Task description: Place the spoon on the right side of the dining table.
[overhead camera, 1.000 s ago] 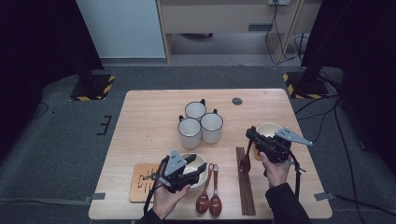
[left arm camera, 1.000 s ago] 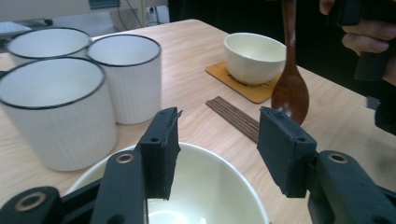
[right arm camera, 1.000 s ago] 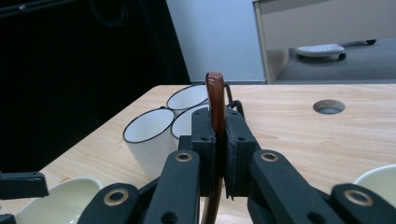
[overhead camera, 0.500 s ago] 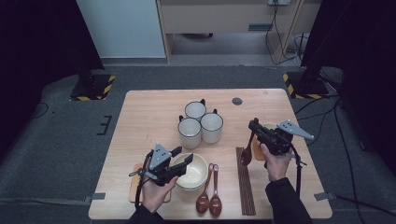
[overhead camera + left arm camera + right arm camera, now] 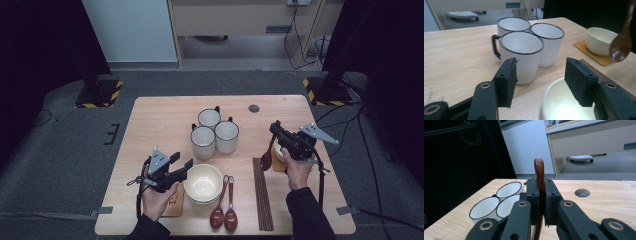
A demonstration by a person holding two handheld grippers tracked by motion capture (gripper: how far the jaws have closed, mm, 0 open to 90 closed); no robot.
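High view: right gripper clamped on wooden spoon; left gripper jaws just been opening, apart, nothing between, beside cream bowl on tabletop

Three white mugs being clustered at table centre. Two brown spoons being laid just right of mugs' near side, toward front edge. Dark chopsticks being laid right of spoons. Round hole being seen beyond mugs.
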